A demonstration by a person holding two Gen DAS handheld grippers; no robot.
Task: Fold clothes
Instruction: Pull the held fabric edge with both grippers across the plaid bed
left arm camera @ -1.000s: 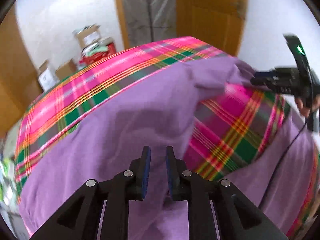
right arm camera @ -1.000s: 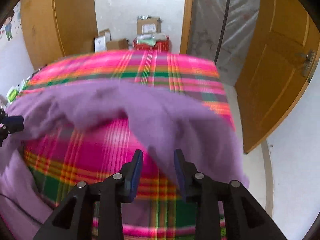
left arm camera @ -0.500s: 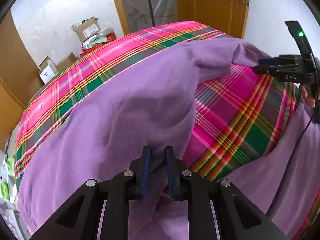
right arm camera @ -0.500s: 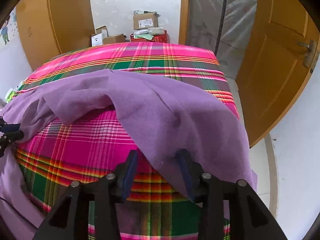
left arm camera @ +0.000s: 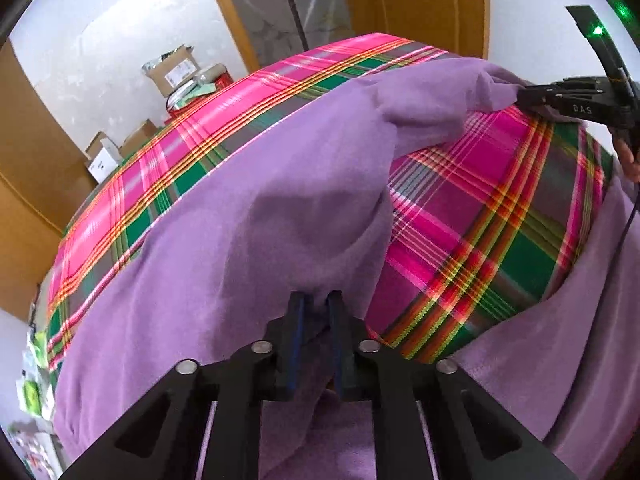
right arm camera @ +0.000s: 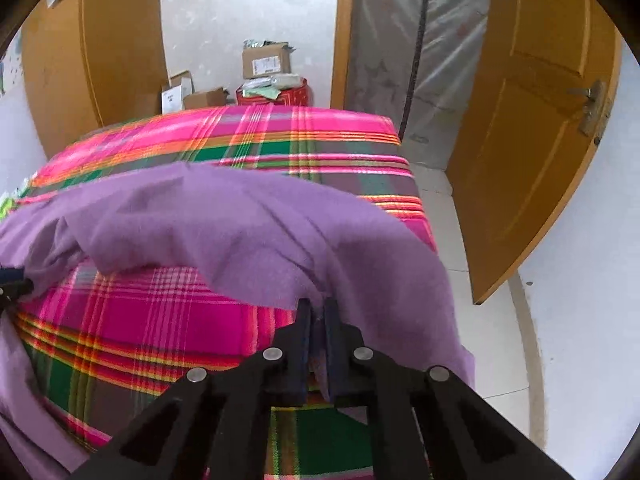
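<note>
A large purple garment [left arm camera: 280, 200] lies spread over a bed with a pink, green and orange plaid cover [left arm camera: 480, 200]. My left gripper [left arm camera: 316, 300] is at the garment's near edge, its jaws closing with a fold of purple cloth pinched between the pads. In the right wrist view the garment [right arm camera: 260, 232] drapes across the plaid cover [right arm camera: 160, 312]. My right gripper [right arm camera: 316, 304] has its jaws closing tight on the cloth's front edge. That right gripper [left arm camera: 524, 98] also shows at the far right of the left wrist view, gripping a corner.
Cardboard boxes [right arm camera: 266, 60] and a red container [right arm camera: 294, 94] stand against the wall past the bed. An open wooden door [right arm camera: 532, 140] and tiled floor [right arm camera: 500, 320] are to the right. A hand [left arm camera: 626, 156] holds the right gripper.
The right gripper's jaws, apart around the cloth edge before, have shut on it. The left jaws narrowed onto the fold. The garment has settled a little lower on the bed.
</note>
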